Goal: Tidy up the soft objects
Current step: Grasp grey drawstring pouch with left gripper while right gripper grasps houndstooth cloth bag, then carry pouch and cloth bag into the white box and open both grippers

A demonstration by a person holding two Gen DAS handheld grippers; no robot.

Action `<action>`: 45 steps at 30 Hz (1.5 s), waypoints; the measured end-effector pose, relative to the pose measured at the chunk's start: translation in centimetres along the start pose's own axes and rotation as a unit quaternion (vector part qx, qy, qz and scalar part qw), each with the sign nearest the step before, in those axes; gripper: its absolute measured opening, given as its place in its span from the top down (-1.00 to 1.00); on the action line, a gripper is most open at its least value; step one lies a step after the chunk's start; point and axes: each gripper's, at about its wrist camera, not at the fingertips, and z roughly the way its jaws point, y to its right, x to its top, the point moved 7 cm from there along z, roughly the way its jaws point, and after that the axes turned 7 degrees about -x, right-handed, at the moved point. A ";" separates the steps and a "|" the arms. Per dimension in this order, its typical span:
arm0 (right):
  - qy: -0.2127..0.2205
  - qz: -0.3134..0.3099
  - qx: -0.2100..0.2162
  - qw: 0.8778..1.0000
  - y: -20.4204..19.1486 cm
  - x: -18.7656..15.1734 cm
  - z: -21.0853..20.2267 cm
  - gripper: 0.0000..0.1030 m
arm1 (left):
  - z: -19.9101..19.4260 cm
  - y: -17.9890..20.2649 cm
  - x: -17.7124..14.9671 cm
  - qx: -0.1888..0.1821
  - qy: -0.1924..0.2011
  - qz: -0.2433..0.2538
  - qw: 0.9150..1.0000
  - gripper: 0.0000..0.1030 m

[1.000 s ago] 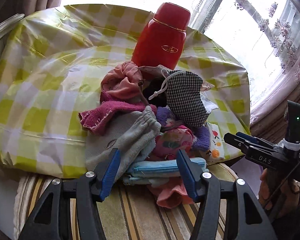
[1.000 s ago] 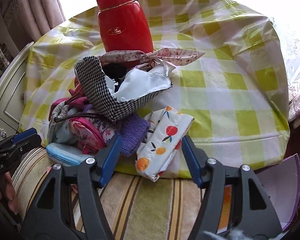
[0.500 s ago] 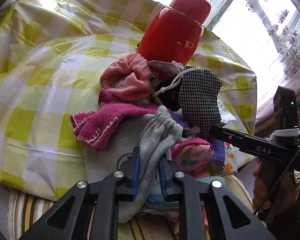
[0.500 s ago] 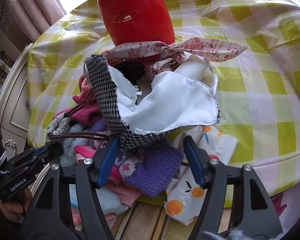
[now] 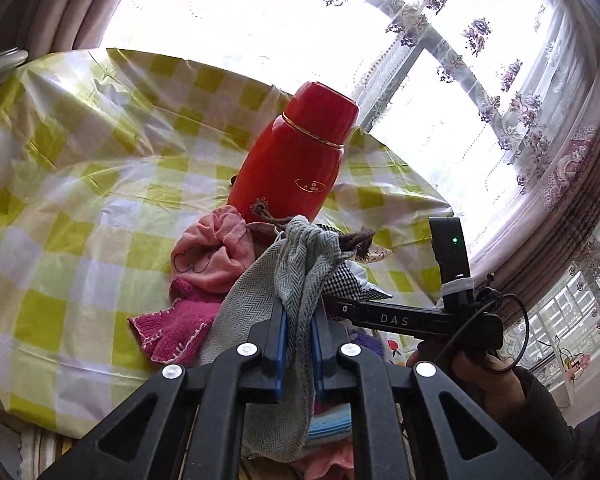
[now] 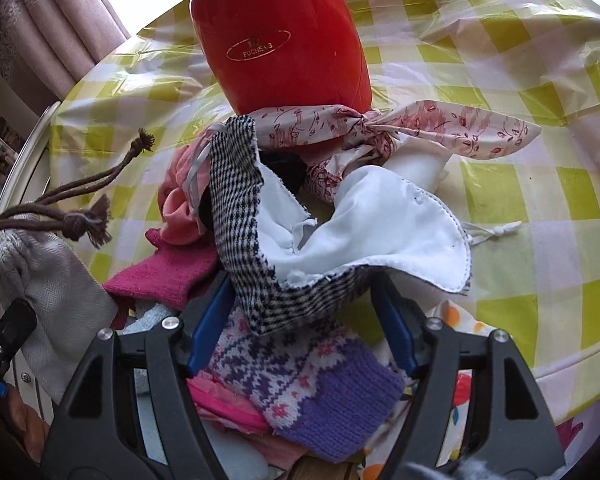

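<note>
A heap of soft things lies at the table's front edge. My left gripper (image 5: pixel 299 334) is shut on a grey herringbone drawstring pouch (image 5: pixel 296 264) and holds it lifted above the heap; the pouch also shows in the right wrist view (image 6: pixel 48 280). My right gripper (image 6: pixel 302 300) is open, its jaws on either side of a black-and-white checked mask with white lining (image 6: pixel 340 236). A purple patterned knit (image 6: pixel 312 380), a magenta knit (image 6: pixel 164 272) and a pink cloth (image 5: pixel 212 252) lie in the heap.
A red thermos (image 6: pixel 276 36) stands right behind the heap on the yellow-checked tablecloth (image 6: pixel 520 208). A floral ribbon (image 6: pixel 420 128) lies against its base. A fruit-print cloth (image 6: pixel 460 392) hangs at the front right edge. A window with curtains (image 5: pixel 520 128) is behind.
My left gripper has shut on the grey pouch and lifted it up off the heap. My right gripper has moved forward, its open jaws now around the checked mask.
</note>
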 end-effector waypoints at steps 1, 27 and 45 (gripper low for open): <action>0.003 -0.001 0.000 1.000 -0.1 0.1 0.1 -0.30 | 0.2 0.0 0.0 0.002 -0.002 0.001 1.000 0.79; 0.119 0.041 -0.100 0.987 9.7 -4.1 -12.9 0.53 | 2.3 7.7 -1.1 -0.032 -0.017 0.050 0.998 0.79; 0.085 0.144 -0.215 0.962 23.5 -14.2 -18.8 0.53 | 8.5 21.4 -8.8 -0.145 -0.136 0.107 0.974 0.79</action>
